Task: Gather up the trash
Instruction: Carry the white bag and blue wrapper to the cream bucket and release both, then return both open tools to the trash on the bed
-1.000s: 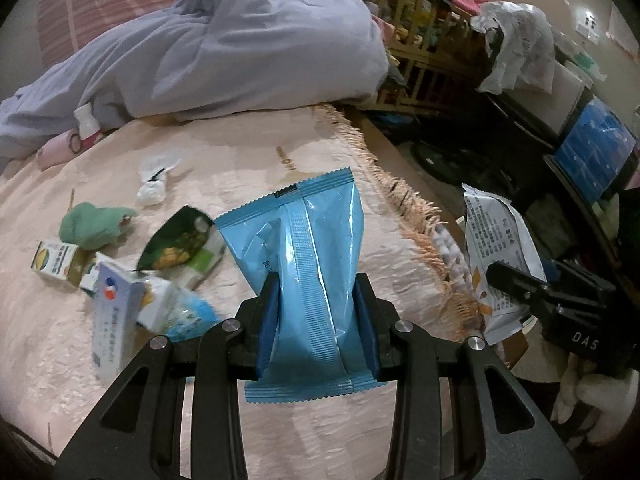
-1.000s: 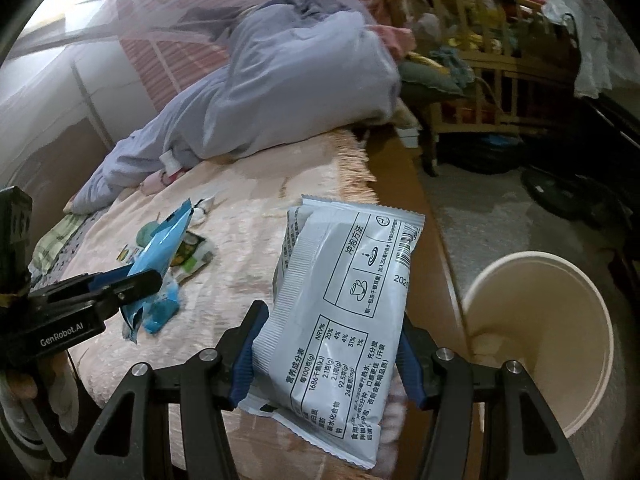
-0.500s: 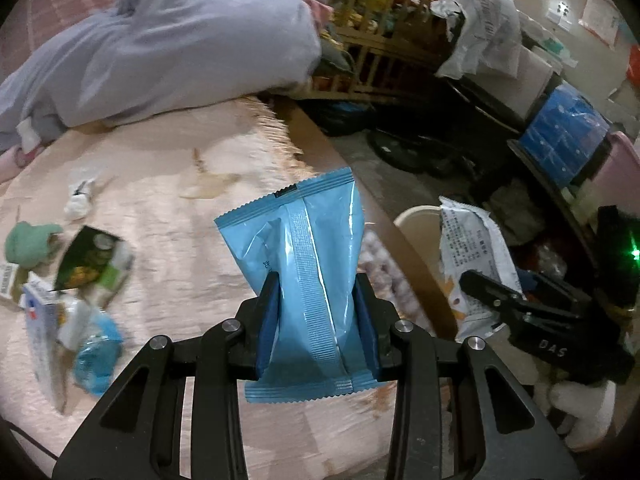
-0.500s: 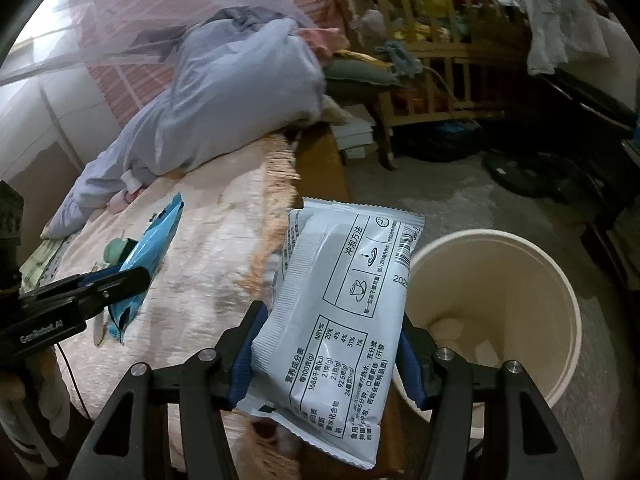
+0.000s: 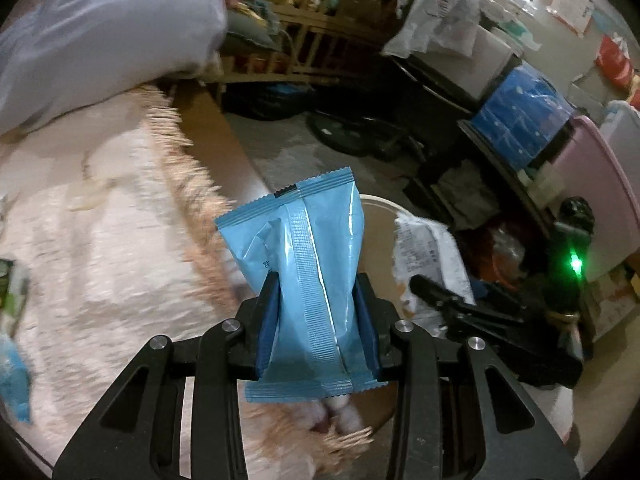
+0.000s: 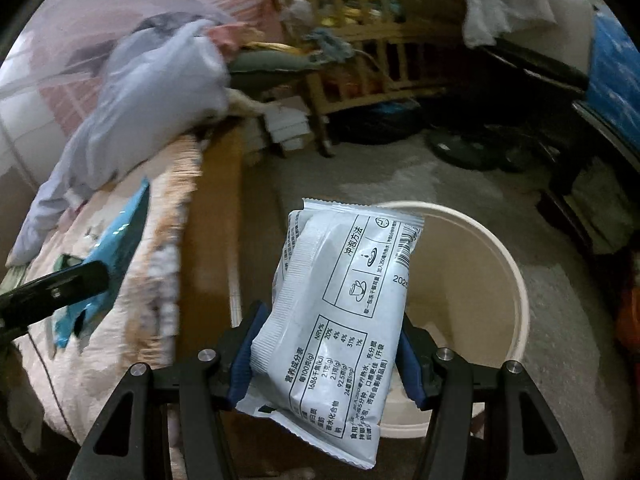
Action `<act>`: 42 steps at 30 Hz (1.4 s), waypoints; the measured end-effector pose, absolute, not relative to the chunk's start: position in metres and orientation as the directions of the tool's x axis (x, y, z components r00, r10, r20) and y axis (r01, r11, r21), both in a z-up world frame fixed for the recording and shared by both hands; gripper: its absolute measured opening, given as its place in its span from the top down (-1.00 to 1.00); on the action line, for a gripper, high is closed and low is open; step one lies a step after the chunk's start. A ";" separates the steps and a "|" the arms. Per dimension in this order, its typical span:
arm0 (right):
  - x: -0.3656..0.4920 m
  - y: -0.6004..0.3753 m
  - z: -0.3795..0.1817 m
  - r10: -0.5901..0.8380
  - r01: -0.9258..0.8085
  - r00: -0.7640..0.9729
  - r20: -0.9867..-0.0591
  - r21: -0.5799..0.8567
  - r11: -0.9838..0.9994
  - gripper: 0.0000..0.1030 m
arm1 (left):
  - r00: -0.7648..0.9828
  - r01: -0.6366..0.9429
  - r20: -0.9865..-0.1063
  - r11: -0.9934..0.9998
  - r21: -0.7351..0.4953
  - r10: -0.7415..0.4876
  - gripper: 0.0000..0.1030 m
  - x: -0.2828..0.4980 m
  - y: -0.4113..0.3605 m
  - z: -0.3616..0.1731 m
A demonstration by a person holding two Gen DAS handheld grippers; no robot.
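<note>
My left gripper (image 5: 316,312) is shut on a blue snack packet (image 5: 304,264) and holds it upright over the fringed edge of the bed. My right gripper (image 6: 326,348) is shut on a white printed packet (image 6: 340,292) and holds it at the near left rim of a cream round bin (image 6: 480,280) on the floor. The bin's rim (image 5: 380,202) peeks out behind the blue packet in the left wrist view. The right gripper with the white packet (image 5: 428,256) shows there at the right. The left gripper with the blue packet (image 6: 116,240) shows in the right wrist view at the left.
A pink fringed bedspread (image 5: 100,240) covers the bed, with more wrappers at its far left edge (image 5: 12,300). A grey-blue quilt (image 6: 152,100) lies at the bed's back. A wooden crib (image 6: 380,60), blue box (image 5: 520,120) and pink tub (image 5: 600,184) crowd the floor.
Both grippers have swung right, off the bed toward the floor. The cream bin now sits right behind the white packet, and the blue packet has reached the bed's fringe.
</note>
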State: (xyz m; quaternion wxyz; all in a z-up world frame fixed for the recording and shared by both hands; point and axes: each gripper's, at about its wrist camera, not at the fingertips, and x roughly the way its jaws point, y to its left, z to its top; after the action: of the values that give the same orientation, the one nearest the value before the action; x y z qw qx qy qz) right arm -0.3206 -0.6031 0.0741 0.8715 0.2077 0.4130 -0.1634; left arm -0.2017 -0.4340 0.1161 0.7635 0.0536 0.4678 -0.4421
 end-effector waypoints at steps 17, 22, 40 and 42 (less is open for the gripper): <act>-0.335 -0.641 0.043 -0.143 0.560 0.556 -0.819 0.242 0.792 -0.14 | 0.040 0.751 -0.708 0.489 -0.445 -0.705 0.00 -0.212 -0.492 0.107; -0.339 -0.645 0.043 -0.156 0.577 0.559 -0.814 0.247 0.779 -0.38 | 0.048 0.749 -0.707 0.494 -0.441 -0.705 -0.10 -0.211 -0.487 0.107; -0.328 -0.608 0.074 -0.157 0.520 0.612 -0.775 0.245 0.818 -0.38 | 0.284 0.664 -0.758 0.691 -0.285 -0.587 -0.10 -0.192 -0.400 0.115; -0.323 -0.595 0.080 -0.145 0.496 0.626 -0.766 0.249 0.832 -0.38 | 0.321 0.648 -0.757 0.715 -0.263 -0.569 -0.10 -0.188 -0.385 0.117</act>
State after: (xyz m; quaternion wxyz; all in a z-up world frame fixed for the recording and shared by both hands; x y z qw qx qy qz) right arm -0.3228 -0.5955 0.0797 0.8734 0.2244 0.3913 -0.1834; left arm -0.1883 -0.3848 0.1169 0.8116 0.0442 0.4461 -0.3747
